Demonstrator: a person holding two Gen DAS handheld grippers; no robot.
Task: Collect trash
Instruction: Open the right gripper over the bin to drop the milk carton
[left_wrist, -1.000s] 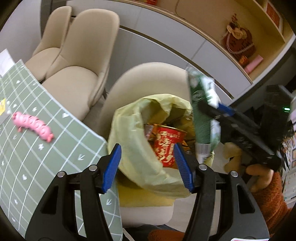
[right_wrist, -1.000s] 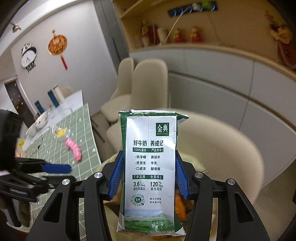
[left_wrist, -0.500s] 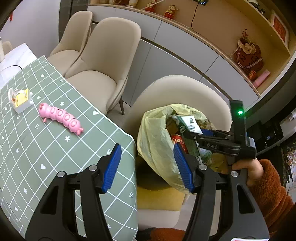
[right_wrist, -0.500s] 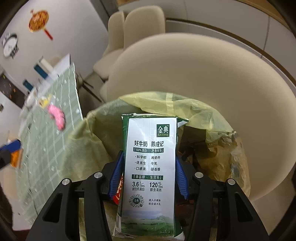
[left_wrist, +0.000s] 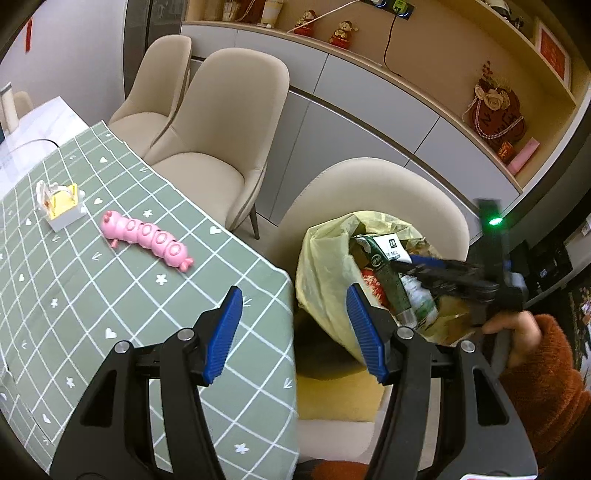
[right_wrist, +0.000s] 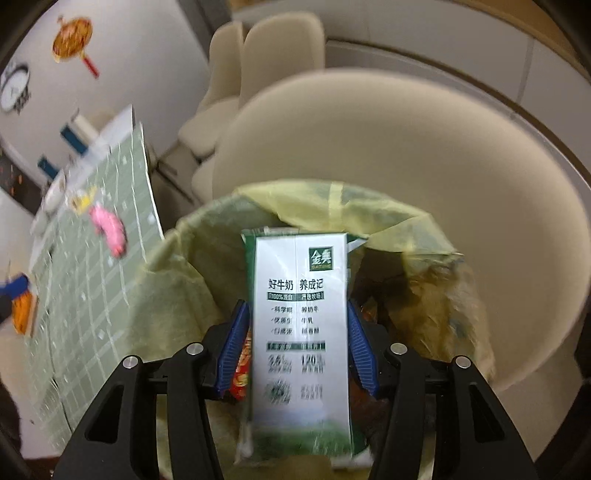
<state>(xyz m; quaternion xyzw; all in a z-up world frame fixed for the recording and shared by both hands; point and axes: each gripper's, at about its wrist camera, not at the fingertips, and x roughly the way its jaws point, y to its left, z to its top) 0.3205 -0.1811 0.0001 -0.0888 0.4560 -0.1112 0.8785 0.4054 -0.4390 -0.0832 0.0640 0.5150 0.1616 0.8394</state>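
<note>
A yellow trash bag (left_wrist: 325, 266) stands open on a cream chair (left_wrist: 388, 184), with wrappers and a red packet (left_wrist: 371, 280) inside. My right gripper (right_wrist: 299, 310) points down into the bag's mouth (right_wrist: 207, 258). A green and white milk carton (right_wrist: 299, 295) stands upright between its blue pads (right_wrist: 236, 339). The jaws are opening and a thin gap shows at the left pad. The left wrist view shows the same carton (left_wrist: 384, 254) dipping into the bag. My left gripper (left_wrist: 293, 291) is open and empty, above the table corner beside the bag.
A table with a green checked cloth (left_wrist: 110, 295) holds a pink caterpillar toy (left_wrist: 147, 240) and a small white and yellow box (left_wrist: 61, 201). Two more cream chairs (left_wrist: 221, 129) stand behind it. A hand in an orange sleeve (left_wrist: 517, 332) holds the right gripper.
The right gripper has sunk with the carton into the bag's mouth, and its pads have parted slightly. The left gripper has drawn back from the bag towards the table.
</note>
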